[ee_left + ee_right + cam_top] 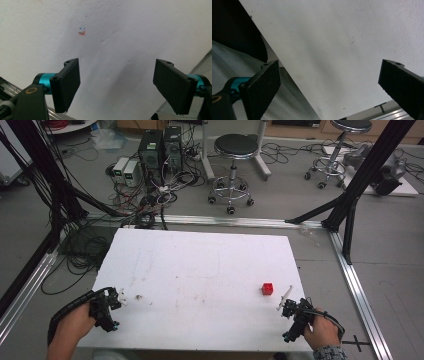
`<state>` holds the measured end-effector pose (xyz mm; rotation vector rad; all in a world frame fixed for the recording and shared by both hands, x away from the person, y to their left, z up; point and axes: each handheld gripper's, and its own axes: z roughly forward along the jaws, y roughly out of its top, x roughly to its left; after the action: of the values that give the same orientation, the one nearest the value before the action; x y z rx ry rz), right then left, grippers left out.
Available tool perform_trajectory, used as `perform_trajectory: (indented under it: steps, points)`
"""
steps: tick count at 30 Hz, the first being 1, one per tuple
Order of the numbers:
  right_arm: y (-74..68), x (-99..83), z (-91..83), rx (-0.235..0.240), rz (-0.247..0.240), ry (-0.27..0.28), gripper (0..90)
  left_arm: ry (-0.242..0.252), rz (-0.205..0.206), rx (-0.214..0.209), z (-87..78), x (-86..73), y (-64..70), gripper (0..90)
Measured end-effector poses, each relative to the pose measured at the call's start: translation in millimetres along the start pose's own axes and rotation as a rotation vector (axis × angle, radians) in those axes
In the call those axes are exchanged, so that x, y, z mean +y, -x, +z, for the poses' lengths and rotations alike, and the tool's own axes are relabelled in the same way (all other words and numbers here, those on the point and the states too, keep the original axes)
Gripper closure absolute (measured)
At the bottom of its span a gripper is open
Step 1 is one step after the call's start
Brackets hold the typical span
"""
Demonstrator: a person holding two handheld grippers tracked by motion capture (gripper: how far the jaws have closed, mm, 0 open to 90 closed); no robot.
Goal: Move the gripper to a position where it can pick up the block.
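Two grippers rest at the near corners of a white board (200, 265), jaws spread wide and empty: the left gripper (114, 299) at the near left, the right gripper (289, 309) at the near right. A red cube (267, 289) lies untouched near the right gripper, with a thin white stick (285, 296) between them. No grasp has begun. Stools (234, 150) and cables (150, 195) stand well beyond; the stick alone may hinder the reach.

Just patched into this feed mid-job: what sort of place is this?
Likely a robotics lab recording rig: white table inside a black frame, computer towers amid floor cables, rolling stools.
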<state>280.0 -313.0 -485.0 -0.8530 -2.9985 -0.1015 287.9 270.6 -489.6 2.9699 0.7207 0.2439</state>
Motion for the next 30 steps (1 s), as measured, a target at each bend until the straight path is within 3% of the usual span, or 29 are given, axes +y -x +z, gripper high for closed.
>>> perform_trajectory:
  steps: [5, 16, 20, 24, 30]
  points:
    - [0.6, -1.1, 0.7, -0.025, 0.007, 0.002, 3.6, 0.001, 0.003, 0.004, -0.6, 0.0, 0.2, 22.1]
    - [8.0, -0.2, -4.0, -0.030, 0.022, 0.024, 3.6, 0.013, 0.013, 0.015, -2.5, 1.2, 1.4, 22.1]
    - [14.8, -1.5, -6.9, -0.035, 0.028, 0.035, 3.6, 0.018, 0.015, 0.018, -3.9, 1.3, 1.6, 22.1]
    - [25.3, -2.8, -10.0, -0.013, -0.003, 0.039, 3.6, 0.022, 0.015, 0.020, -4.4, 0.8, 1.2, 22.1]
    - [39.1, -2.1, -12.2, -0.023, -0.009, 0.049, 3.6, 0.025, 0.013, 0.019, -4.2, -0.4, 0.8, 22.1]
